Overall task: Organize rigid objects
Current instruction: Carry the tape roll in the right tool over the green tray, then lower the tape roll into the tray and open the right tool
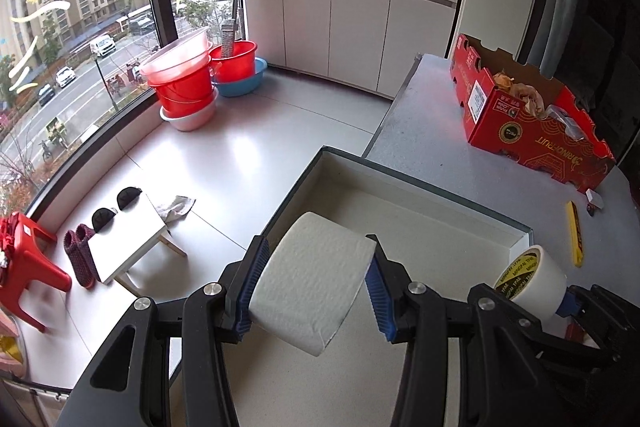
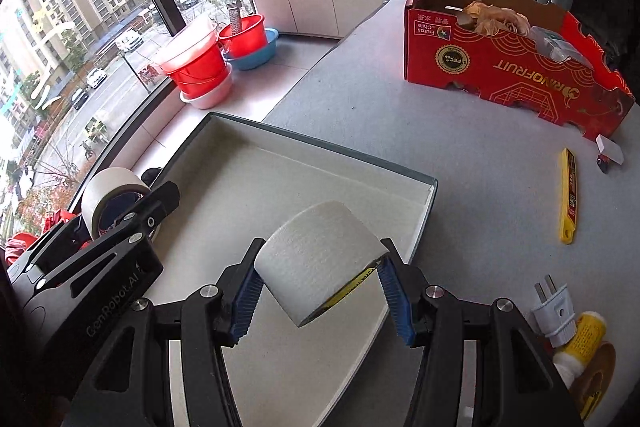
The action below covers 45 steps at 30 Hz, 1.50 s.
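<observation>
My left gripper (image 1: 312, 287) is shut on a white tape roll (image 1: 308, 279) and holds it over the white tray (image 1: 460, 205), near its left side. My right gripper (image 2: 320, 291) is shut on a second white tape roll (image 2: 320, 259) with a yellow-black core label, held over the tray (image 2: 320, 147) near its right edge. Each view shows the other gripper's roll: the right one at the far right of the left wrist view (image 1: 532, 279), the left one at the left of the right wrist view (image 2: 110, 195).
On the grey table lie a red fruit carton (image 2: 512, 71) with crumpled paper, a yellow utility knife (image 2: 568, 199), a small white box (image 2: 610, 149), a white plug (image 2: 554, 311) and a brown tape roll (image 2: 596, 375). Red basins (image 1: 188, 79), a stool and slippers are on the floor.
</observation>
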Available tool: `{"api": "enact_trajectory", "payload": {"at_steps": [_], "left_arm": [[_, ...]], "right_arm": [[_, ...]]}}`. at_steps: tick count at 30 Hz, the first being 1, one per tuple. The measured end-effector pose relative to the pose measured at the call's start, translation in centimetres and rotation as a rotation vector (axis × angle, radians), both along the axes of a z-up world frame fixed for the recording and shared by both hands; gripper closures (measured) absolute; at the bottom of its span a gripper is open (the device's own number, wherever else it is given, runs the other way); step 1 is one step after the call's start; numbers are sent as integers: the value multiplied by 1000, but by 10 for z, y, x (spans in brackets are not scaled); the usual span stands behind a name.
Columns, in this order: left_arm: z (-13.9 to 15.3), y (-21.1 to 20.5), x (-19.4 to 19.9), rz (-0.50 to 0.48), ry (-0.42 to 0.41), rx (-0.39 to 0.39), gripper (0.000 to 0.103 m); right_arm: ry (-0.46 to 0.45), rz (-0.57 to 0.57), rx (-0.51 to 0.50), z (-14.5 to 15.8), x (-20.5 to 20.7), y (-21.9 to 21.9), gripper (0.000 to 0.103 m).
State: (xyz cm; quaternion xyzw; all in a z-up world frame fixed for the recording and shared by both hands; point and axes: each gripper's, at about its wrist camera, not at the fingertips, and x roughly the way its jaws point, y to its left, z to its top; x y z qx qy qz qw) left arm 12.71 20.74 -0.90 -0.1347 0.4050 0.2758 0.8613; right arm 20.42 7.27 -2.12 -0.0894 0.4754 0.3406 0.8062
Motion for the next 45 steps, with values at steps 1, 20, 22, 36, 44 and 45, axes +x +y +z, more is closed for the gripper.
{"api": "enact_trajectory", "payload": {"at_steps": [1,20,22,36,44,45], "left_arm": [[-2,0,1,0,6,3,52],[-16,3,10,-5,34,12,52],[-16,4,9,-4,36,12,52],[-13,20,-20,82,-1,-3,0],[-2,-9,-39,12,-22,-10,0],[1,-15,-44,0,-33,-9,0]], "right_arm": [[1,0,-1,-2,1,0,47],[-64,18,-54,-4,-2,10,47],[-63,20,-57,-5,-3,11,47],[-72,-21,-27,6,-2,-7,0],[-112,-26,28,30,-30,-30,0],[-117,-30,30,32,-35,-36,0]]}}
